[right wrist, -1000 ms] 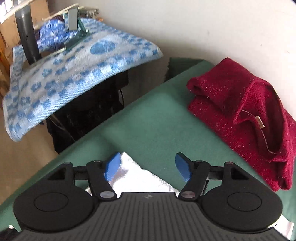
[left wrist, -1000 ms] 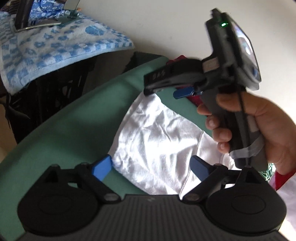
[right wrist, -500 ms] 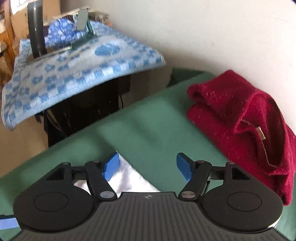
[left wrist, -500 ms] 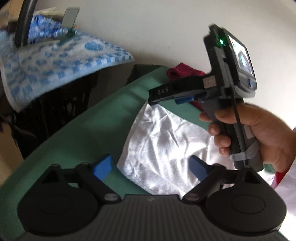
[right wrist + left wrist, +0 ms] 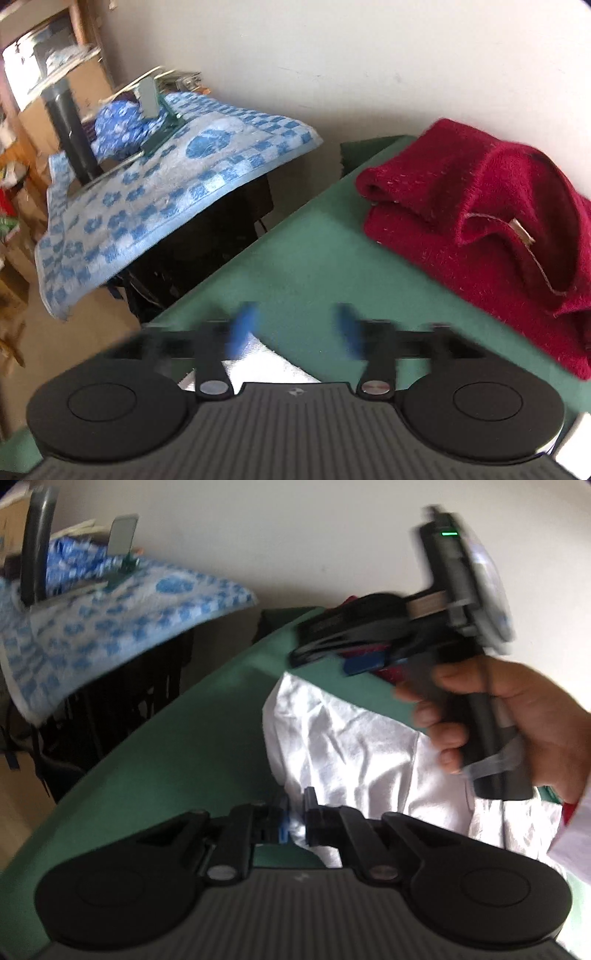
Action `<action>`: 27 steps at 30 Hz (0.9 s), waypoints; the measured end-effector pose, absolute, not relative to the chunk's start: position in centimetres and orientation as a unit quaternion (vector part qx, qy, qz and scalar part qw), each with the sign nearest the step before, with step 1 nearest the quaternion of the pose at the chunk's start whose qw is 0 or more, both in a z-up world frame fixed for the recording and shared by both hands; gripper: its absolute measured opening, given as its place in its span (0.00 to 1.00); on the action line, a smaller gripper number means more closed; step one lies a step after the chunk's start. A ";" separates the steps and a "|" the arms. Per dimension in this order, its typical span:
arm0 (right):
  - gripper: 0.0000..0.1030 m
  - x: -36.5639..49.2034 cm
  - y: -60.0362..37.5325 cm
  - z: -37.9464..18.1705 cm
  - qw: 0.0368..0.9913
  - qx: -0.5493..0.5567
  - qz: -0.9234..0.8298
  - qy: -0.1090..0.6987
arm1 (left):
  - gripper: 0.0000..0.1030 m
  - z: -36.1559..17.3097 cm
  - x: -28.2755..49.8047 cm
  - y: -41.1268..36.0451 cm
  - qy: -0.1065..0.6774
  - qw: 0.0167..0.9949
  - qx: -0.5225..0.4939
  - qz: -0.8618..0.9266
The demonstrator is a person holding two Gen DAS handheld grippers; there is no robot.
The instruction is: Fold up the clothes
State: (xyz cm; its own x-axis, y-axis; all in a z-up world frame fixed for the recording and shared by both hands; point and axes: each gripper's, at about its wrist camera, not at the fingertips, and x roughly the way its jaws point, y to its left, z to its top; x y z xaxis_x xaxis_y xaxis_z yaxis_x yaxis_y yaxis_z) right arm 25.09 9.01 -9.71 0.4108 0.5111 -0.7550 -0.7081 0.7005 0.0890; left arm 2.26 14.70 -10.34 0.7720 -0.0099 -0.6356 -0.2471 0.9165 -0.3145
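Left wrist view: the left gripper [image 5: 294,814] has its jaws clenched on the near edge of the white cloth [image 5: 354,746]. A bit of the cloth is pinched between the two fingers. The white cloth lies crumpled on the green surface [image 5: 177,760], and it spreads away from the left gripper toward the wall.

Above the far side of the white cloth is the right gripper [image 5: 364,664], held in a person's hand [image 5: 517,723]. A white sleeve [image 5: 574,830] shows at the wrist. The picture is blurry there.

Right wrist view: the right gripper [image 5: 297,328] has its jaws apart, and they are opening wider. Nothing is pinched between them. A corner of the white cloth [image 5: 255,363] lies just under the left blue finger [image 5: 242,326], with bare green surface [image 5: 295,266] past it.

A red sweater [image 5: 480,221] sits folded on the green surface, past the white cloth and close to the wall. Beside the green surface, off its far edge, a blue and white towel [image 5: 155,199] hangs over a dark stand [image 5: 207,240].
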 end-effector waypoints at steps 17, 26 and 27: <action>0.00 25.5 0.1 -7.2 0.853 0.006 0.332 0.403 | 0.01 -7.9 2.3 7.0 0.335 0.940 -0.059 0.008; 0.58 22.9 -1.1 -8.3 0.826 0.019 0.345 0.445 | 0.01 -9.6 3.2 4.1 0.367 0.930 -0.007 -0.006; 0.59 22.0 -0.2 -8.2 0.825 -0.008 0.361 0.435 | 0.01 -9.7 3.3 4.0 0.368 0.930 -0.006 -0.006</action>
State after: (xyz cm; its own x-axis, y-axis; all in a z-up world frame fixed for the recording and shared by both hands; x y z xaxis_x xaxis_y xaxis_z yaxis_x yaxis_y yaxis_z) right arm 22.03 -0.17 -8.23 0.3620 0.5882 -0.7232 -0.6023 0.7397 0.3002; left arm 3.26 3.98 -9.73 0.7294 -0.0167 -0.6839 0.0075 0.9998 -0.0164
